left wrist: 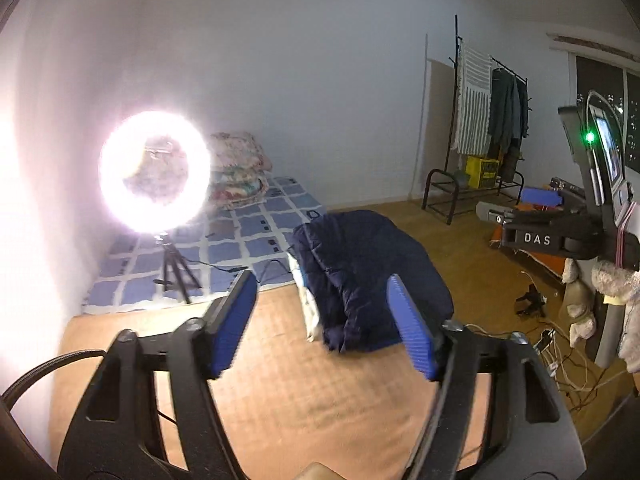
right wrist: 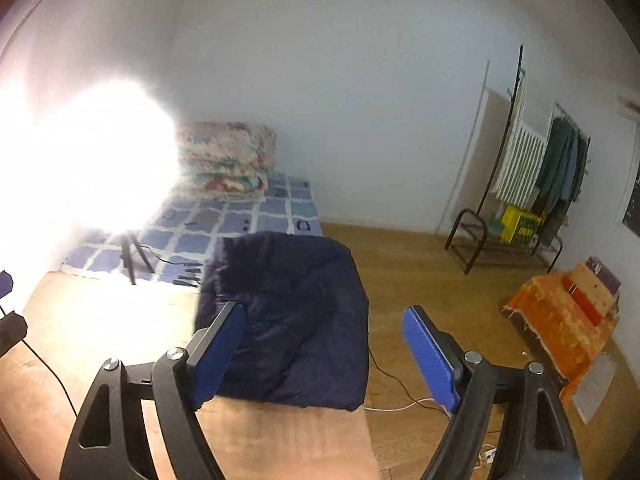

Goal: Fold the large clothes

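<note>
We hold both claws above a tan mat [left wrist: 280, 380], and each is spread wide with nothing between its blue pads. The left claw [left wrist: 324, 324] hangs over bare mat; the folded navy jacket [left wrist: 360, 276] lies just past its tips at about 1 o'clock, with a strip of white cloth [left wrist: 308, 312] showing under its left edge. From the right wrist view, the right claw [right wrist: 324, 356] hovers over the jacket's [right wrist: 292, 320] near right corner, which sits at the mat's [right wrist: 280, 440] right edge; its right pad is out over the wooden floor [right wrist: 420, 280].

At 10 o'clock a glaring ring light [left wrist: 154, 172] on a tripod stands on a blue checked mattress [left wrist: 248, 232], washing out that side of both views. Its black cord runs across the mattress towards the jacket. Folded floral quilts [right wrist: 228, 160] are stacked behind it. At 2 o'clock a clothes rack [right wrist: 532, 184] stands against the wall, and an orange cloth [right wrist: 560, 320] lies at 3 o'clock. Loose cables [left wrist: 568, 360] trail over the floor beside the mat.
</note>
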The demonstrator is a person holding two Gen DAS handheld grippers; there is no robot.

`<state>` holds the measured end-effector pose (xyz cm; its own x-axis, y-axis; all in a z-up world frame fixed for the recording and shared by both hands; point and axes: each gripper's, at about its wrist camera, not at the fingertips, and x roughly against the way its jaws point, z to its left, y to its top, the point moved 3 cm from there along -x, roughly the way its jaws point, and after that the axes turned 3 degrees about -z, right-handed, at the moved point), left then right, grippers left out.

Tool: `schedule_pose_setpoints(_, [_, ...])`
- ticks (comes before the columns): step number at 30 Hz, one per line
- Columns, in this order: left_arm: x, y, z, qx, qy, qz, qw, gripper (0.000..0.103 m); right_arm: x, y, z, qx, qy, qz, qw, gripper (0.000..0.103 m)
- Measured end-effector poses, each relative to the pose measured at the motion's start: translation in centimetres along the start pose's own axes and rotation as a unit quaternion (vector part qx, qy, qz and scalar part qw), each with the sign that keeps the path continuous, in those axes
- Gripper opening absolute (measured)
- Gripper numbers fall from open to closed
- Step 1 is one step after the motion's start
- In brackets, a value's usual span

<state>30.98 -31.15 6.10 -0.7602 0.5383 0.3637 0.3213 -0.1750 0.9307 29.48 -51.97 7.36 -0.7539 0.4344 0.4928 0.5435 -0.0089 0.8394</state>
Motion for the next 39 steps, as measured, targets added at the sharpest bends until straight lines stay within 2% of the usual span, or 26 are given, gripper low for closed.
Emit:
schedule_pose_setpoints(6, [7.6,-2.7,1.0,-0.003,0.002,-0.007,1.0000,0.082,7.5,-1.5,2.8,-0.006,0.007,-0.028,1.000,0.094])
schedule_pose_setpoints(10, [11.2,-5.8,1.0,-0.018,0.007,-0.007,0.9998,0.091,10.7,-4.2,4.2,-0.030,0.019,-0.031,0.999,0.102])
schedule_pose_setpoints(15, [13.9,-9.2,0.5,-0.024,0.002,0.003,0.9997,0.092,13.6,-8.1,6.2,-0.041,0.013,-0.034,0.998,0.103])
schedule_pose_setpoints(18, [15.2,-10.9,0.1,-0.030,0.000,0.006,0.9995,0.099,14.7,-10.2,6.9,-0.049,0.016,-0.026,0.998,0.103])
schedule_pose_setpoints(23, [16.2,-13.1,-0.5,-0.031,0.000,0.012,0.9994,0.102,15.4,-12.9,7.6,-0.060,0.007,-0.023,0.998,0.103])
schedule_pose_setpoints(28, [16.3,-14.6,-1.3,-0.057,0.017,0.017,0.9981,0.103,15.3,-14.7,7.4,-0.075,0.001,-0.023,0.997,0.103])
schedule_pose_setpoints(39, [14.9,-18.2,-1.8,-0.063,0.023,0.055,0.9963,0.103,13.6,-17.6,7.1,-0.069,-0.026,-0.029,0.997,0.103])
